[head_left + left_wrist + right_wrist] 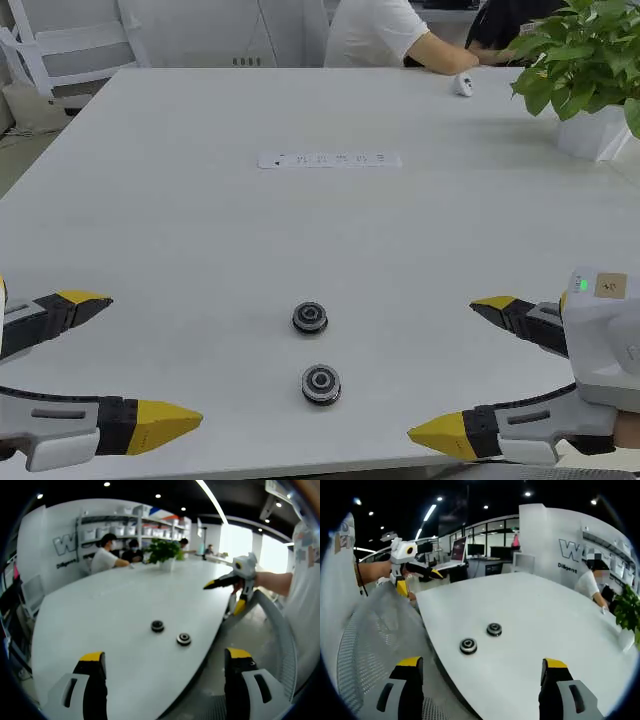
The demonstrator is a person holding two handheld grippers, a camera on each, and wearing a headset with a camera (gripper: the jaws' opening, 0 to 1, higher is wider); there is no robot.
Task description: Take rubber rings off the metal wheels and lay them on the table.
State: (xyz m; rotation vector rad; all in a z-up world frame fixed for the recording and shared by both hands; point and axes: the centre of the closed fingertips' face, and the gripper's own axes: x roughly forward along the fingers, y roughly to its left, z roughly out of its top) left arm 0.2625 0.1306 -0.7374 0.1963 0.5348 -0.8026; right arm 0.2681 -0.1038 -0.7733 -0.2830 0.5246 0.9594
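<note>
The front edge of the bench (pixel 200 230) runs just under both grippers. The left gripper (pixel 154 357) and right gripper (pixel 441 368) hang at either side, jaws spread wide, holding nothing. Between them, close to that edge, two small metal wheels lie flat: the near wheel (pixel 321 384) and, just beyond it, the far wheel (pixel 310 318), near each other but apart. Each seems to wear its dark rubber ring, so no ring is off yet.

The wheels are loose and light-looking. A one-sided tug at a ring would likely drag or roll a wheel off the near edge unless the other gripper pins it. A wide jaw could also knock the neighbouring wheel.

There is bare bench to both sides and onward to a white strip (pixel 330 159). The mouse (pixel 463 85), potted plant (pixel 585 60) and seated person (pixel 380 35) are well apart at the far end.
</note>
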